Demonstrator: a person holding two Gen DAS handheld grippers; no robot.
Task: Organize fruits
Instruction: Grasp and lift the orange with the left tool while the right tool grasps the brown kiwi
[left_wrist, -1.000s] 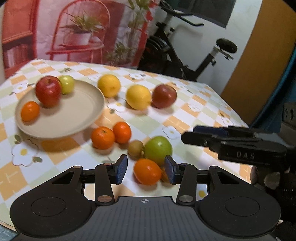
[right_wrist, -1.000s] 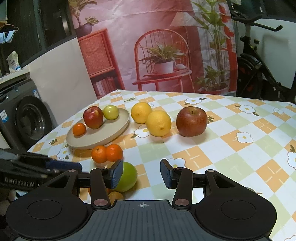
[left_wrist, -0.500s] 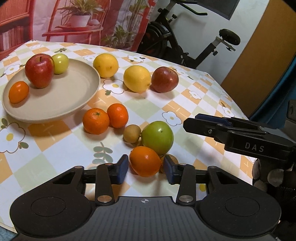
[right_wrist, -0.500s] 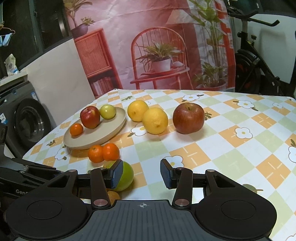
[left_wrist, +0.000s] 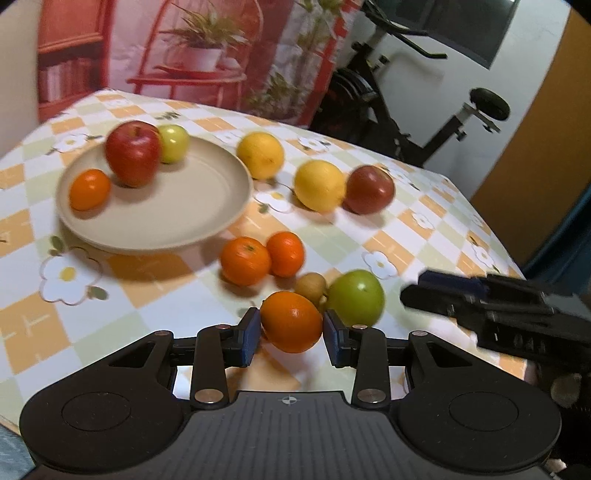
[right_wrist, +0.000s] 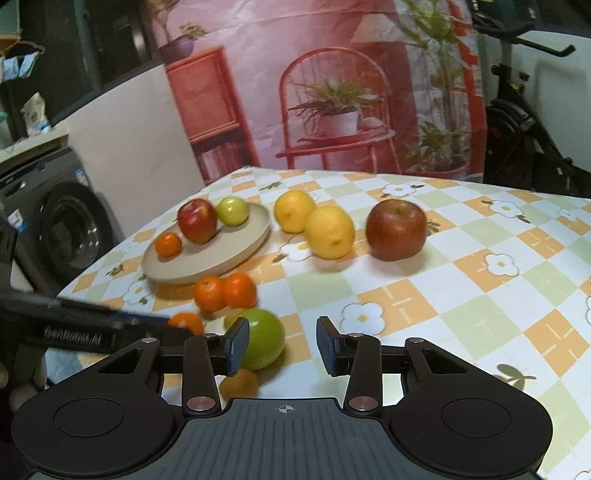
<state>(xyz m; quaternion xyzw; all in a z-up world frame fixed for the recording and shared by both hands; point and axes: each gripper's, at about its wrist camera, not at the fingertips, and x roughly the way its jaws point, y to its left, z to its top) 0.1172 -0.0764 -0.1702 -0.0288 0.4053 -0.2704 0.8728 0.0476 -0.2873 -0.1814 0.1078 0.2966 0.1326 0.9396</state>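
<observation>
My left gripper (left_wrist: 291, 334) is shut on an orange mandarin (left_wrist: 291, 321) and holds it just above the table. Behind it sit a small brown fruit (left_wrist: 310, 286) and a green apple (left_wrist: 355, 302). A beige plate (left_wrist: 207, 206) at the left holds a red apple (left_wrist: 133, 153), a small green apple (left_wrist: 173, 143) and a small orange (left_wrist: 89, 189). My right gripper (right_wrist: 282, 347) is open and empty, with the green apple (right_wrist: 264, 338) just behind its left finger. The held mandarin (right_wrist: 186, 323) shows at the left gripper's tip in the right wrist view.
Two mandarins (left_wrist: 262, 258) lie beside the plate. Two yellow citrus fruits (left_wrist: 319, 185) and a dark red apple (left_wrist: 369, 189) sit in a row at the back. Another orange fruit (right_wrist: 238, 384) lies under my right gripper. The table edge runs along the right; an exercise bike stands beyond.
My left gripper closed on the orange mandarin and lifted it slightly, swinging left. The right gripper stayed open and shifted a little.
</observation>
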